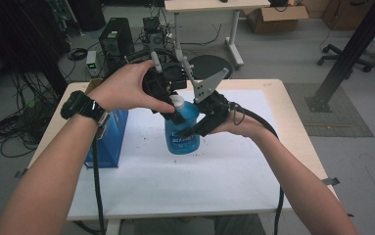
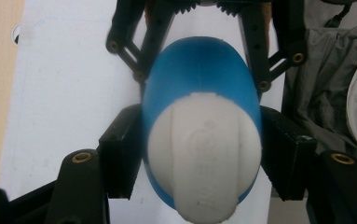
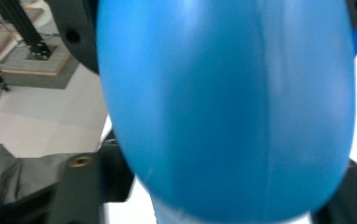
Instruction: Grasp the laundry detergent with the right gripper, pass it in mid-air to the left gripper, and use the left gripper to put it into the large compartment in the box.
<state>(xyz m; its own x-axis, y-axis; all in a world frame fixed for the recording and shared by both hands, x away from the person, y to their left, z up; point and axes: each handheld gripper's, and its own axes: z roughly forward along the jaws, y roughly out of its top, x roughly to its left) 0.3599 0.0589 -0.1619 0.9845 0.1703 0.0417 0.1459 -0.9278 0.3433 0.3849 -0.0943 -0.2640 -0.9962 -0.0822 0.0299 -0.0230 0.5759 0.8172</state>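
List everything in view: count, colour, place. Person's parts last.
bottle: 1, blue with a label, upright mid-table, held by both grippers
cap: 1, white, on top of the bottle
box: 1, blue, left part of the table, partly behind the left forearm
table: 1, light wood with a white sheet over most of its top
computer tower: 1, black, on the floor beyond the table
cardboard box: 1, brown, on the floor at the back
left hand-held gripper: 1, black, jaws shut at the cap
right hand-held gripper: 1, black, jaws around the bottle body
watch: 1, black, left wrist
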